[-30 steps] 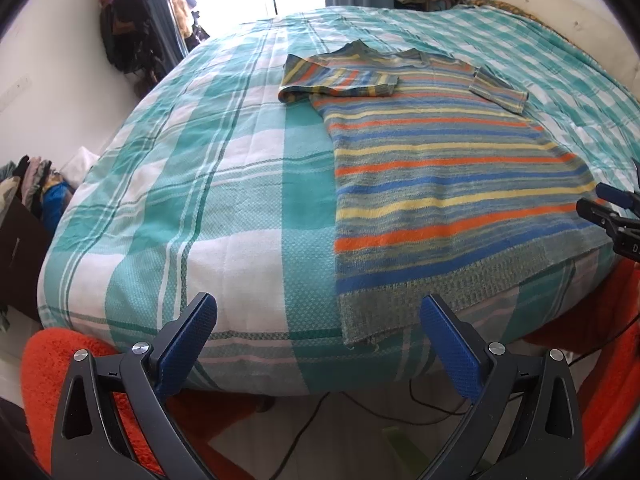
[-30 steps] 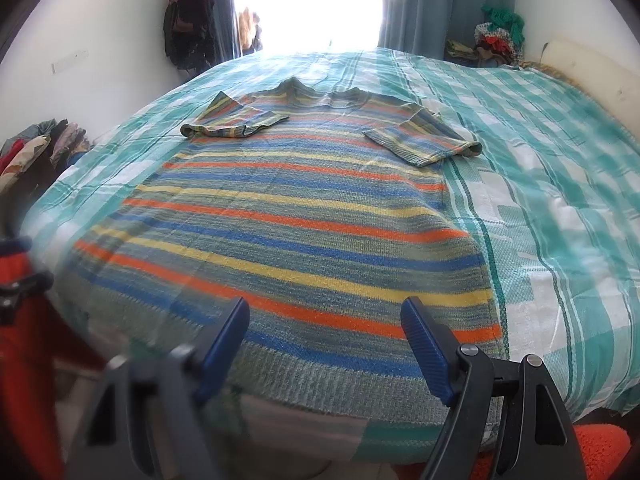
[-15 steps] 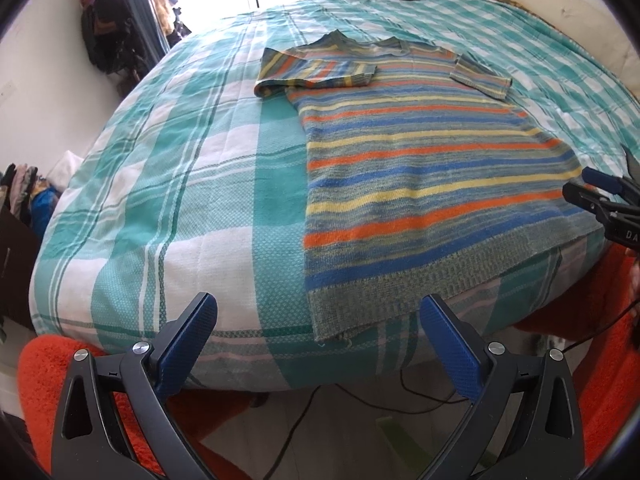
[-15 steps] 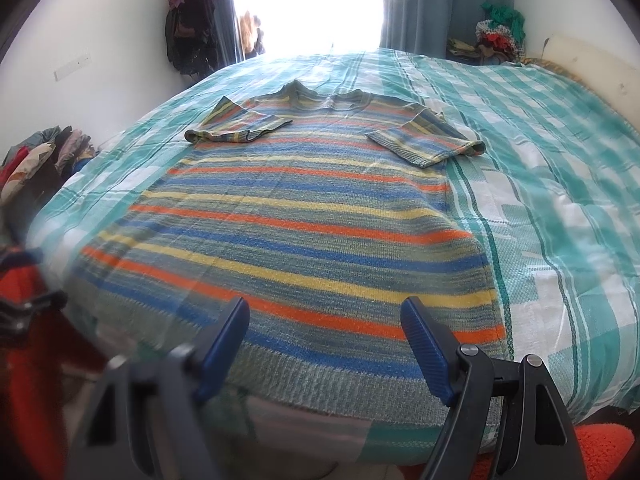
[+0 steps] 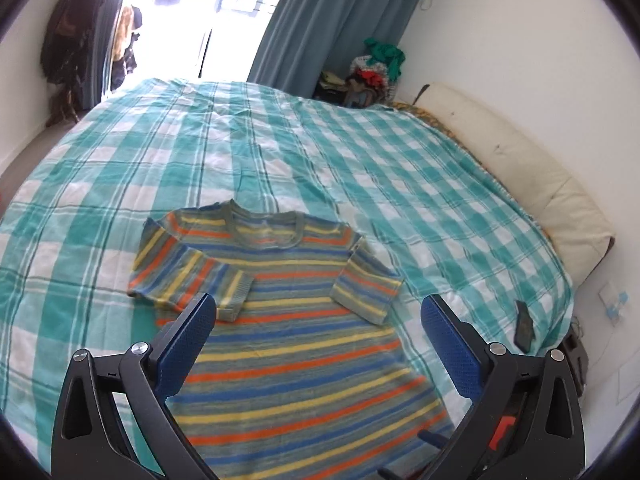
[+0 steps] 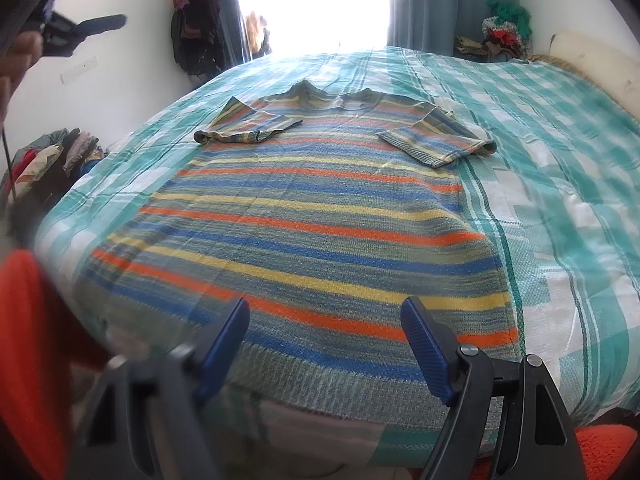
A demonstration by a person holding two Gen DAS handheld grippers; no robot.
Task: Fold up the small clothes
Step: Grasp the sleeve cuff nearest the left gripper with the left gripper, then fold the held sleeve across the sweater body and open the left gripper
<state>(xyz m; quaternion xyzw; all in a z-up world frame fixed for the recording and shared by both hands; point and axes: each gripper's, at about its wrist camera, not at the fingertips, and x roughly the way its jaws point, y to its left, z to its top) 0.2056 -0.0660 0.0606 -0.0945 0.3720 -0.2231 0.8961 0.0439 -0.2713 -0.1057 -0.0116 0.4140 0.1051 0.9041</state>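
**One sweater, two open grippers**

One striped sweater [image 5: 296,344] is laid flat on a bed [image 5: 120,184] covered by a green-and-white checked spread. Its two short sleeves are folded inward over the chest: one sleeve [image 5: 188,276] on the left side and one sleeve [image 5: 366,288] on the right, as seen from the left wrist. The collar is turned toward the window, and the ribbed hem [image 6: 320,376] lies at the near edge of the bed.

The left gripper [image 5: 319,334] is held above the sweater's body with its two blue fingers [image 5: 186,344] spread wide; nothing is held between them. The right gripper [image 6: 325,346] is seen at the hem, its two fingers [image 6: 424,348] likewise spread wide and empty. Contact with the cloth cannot be judged.

One cream pillow [image 5: 516,180] is seen along the far right side of the bed, and one small dark object [image 5: 524,326] lies near the bed's right edge. One blue curtain [image 5: 328,20] hangs beside the bright window. Two heaps of clothes are visible: one [image 5: 372,68] in the far corner and one [image 6: 52,156] to the left of the bed.
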